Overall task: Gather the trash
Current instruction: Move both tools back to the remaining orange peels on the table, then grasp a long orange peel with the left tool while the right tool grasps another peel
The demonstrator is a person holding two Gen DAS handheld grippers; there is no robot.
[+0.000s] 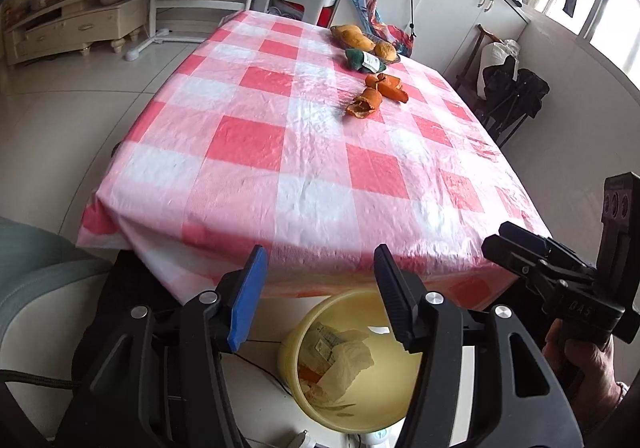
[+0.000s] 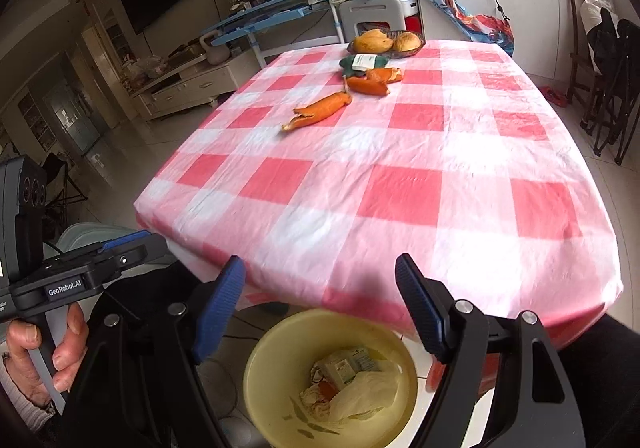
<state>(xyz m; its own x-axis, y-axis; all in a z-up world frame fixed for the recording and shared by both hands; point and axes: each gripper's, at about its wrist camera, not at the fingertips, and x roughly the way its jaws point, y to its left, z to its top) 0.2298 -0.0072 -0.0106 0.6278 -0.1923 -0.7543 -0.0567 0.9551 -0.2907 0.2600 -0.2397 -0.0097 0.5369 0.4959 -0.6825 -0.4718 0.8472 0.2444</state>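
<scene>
Glossy floor tiles lie below you, where your left gripper (image 1: pixel 320 300) and right gripper (image 2: pixel 320 312) both hang spread wide and empty over a round yellow bin (image 2: pixel 276 344) of crumpled paper. Beyond the fingertips, crinkled pink-checked plastic tablecloth (image 2: pixel 400 191) runs to curled orange peels (image 2: pixel 320 109), then a green packet (image 2: pixel 362 63).

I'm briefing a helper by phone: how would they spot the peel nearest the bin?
Start at the checked table. Orange peels lie toward its far end, before the fruit dish. The nearest peel is long and thin, apart from the curled peel touching the green packet.
</scene>
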